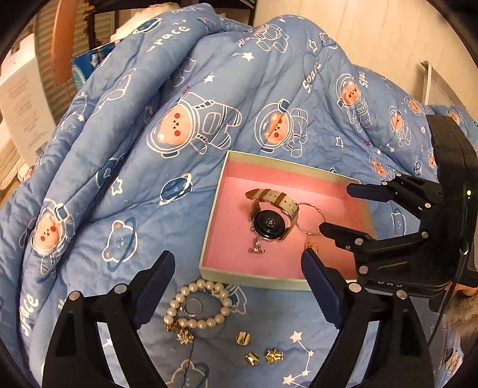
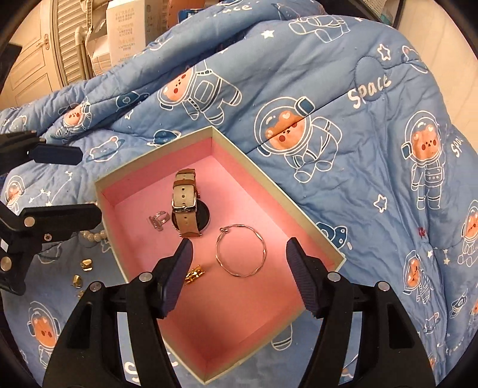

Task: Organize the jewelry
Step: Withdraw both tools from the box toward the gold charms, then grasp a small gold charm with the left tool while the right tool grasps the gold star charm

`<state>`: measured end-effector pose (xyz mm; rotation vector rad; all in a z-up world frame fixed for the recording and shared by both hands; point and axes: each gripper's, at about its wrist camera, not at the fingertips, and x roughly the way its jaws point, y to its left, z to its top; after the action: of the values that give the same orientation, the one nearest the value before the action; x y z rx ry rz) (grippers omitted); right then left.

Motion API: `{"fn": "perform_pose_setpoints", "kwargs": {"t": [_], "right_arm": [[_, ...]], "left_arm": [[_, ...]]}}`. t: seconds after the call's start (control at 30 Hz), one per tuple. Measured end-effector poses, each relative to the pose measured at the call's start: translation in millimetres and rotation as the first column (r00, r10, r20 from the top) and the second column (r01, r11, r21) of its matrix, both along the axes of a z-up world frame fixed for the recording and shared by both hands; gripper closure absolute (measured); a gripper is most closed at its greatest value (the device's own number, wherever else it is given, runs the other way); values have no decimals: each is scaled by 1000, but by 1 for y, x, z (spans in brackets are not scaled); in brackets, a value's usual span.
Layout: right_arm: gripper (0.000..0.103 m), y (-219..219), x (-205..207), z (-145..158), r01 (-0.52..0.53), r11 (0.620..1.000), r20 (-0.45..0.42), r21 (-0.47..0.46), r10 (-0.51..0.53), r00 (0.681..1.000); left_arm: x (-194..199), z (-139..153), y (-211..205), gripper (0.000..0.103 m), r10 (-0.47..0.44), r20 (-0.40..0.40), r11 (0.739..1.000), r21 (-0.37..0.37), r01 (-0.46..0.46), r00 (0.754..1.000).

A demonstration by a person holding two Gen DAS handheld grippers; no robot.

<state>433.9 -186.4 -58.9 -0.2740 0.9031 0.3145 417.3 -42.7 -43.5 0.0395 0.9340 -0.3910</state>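
A shallow box with a pink lining [image 1: 236, 191] [image 2: 239, 328] lies on the blue quilt. In it are a watch with a tan strap [image 1: 270, 219] [image 2: 185, 206], a thin silver bangle [image 1: 310, 219] [image 2: 240, 250], a small silver ring piece [image 1: 256, 246] [image 2: 158, 221] and a gold earring [image 2: 195, 274]. A pearl bracelet [image 1: 198, 306], a silver ring [image 1: 192, 307] and several gold earrings [image 1: 251, 358] lie on the quilt in front of the box. My left gripper [image 1: 237, 264] is open above them. My right gripper [image 2: 239, 253] [image 1: 333, 207] is open and empty over the box.
The blue quilt with bear astronauts [image 1: 179, 119] [image 2: 358, 149] is heaped up behind the box. Cardboard boxes [image 2: 125, 29] and a slatted door [image 2: 68, 35] stand beyond the bed at the left. A wall [image 1: 373, 27] is behind the quilt.
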Motion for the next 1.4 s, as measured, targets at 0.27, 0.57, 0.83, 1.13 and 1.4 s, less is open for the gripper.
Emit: {"fn": "perform_pose_setpoints", "kwargs": {"t": [0.27,0.57,0.83,1.13,1.4], "right_arm": [[38,-1,-44,21,10,995,47,100,-15,999],[38,17,-91,14,-14,982,39,186,7,999],[38,36,-111,-19,-61,971,-25,231,69,997],[39,57,-107,-55,-118,970,-82,211,138,987],[57,72,-95,-69,-153,972,-79,179,169,982]], "left_arm": [[-51,-3,38,7,88,71,996,14,-89,994],[-97,-23,49,7,67,76,995,70,-72,995],[-125,-45,61,7,100,39,994,43,-102,994],[-140,-60,61,8,106,17,994,38,-106,994],[-140,-67,59,21,102,3,994,26,-102,995]]}}
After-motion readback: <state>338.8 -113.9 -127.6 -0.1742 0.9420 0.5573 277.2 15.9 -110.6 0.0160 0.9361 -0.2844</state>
